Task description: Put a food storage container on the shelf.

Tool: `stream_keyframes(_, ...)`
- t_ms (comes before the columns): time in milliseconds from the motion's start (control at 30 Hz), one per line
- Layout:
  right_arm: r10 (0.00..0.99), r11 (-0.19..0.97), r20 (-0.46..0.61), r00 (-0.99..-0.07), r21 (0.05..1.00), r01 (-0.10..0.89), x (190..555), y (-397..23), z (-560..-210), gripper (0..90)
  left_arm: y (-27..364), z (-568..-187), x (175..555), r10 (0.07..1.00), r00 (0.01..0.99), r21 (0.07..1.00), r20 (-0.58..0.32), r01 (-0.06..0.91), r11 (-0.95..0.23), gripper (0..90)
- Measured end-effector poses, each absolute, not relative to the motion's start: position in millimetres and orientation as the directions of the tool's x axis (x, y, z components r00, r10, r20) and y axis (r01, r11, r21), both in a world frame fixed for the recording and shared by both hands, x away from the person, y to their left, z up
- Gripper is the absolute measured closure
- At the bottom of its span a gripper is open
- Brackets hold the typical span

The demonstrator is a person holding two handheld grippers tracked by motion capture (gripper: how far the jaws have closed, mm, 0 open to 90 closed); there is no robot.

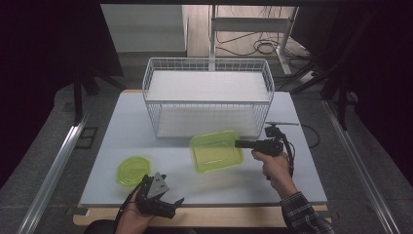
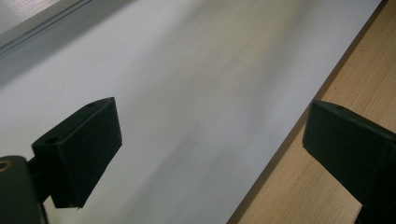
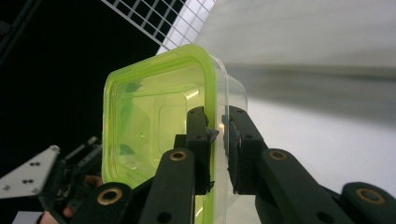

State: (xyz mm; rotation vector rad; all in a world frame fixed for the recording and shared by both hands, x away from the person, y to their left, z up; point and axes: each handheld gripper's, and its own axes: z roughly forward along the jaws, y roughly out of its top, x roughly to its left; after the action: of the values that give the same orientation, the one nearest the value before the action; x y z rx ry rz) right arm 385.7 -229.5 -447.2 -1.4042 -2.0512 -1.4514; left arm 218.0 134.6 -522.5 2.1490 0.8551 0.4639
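A clear box with a lime-green rim (image 1: 215,151) hangs tilted just above the table, in front of the wire basket. My right gripper (image 1: 238,144) comes in from the right and is shut on its wall. In the right gripper view the two pads (image 3: 201,126) pinch the box's wall (image 3: 154,121) at the rim, one inside and one outside. A round-cornered green lid (image 1: 132,170) lies flat on the table at the front left. Close to the lid's right, at the table's near edge, my left gripper (image 1: 171,190) stands open over bare tabletop (image 2: 210,149), holding nothing.
A white wire basket (image 1: 207,101) with a white shelf board inside stands at the back middle of the grey-white table (image 1: 146,131). A strip of wood (image 2: 327,84) runs along the near edge. Dark curtains, floor rails and cables surround the table.
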Motion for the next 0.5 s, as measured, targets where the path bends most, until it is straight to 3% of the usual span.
stream_keyframes(500, 0.541, 0.021, 0.649, -0.535, 0.625, 0.780, 390.4, -230.1, -408.3, 80.0, 132.8, -523.2, 217.5, 0.697, 0.715, 0.760, 0.055, 0.423, -0.494, 4.3)
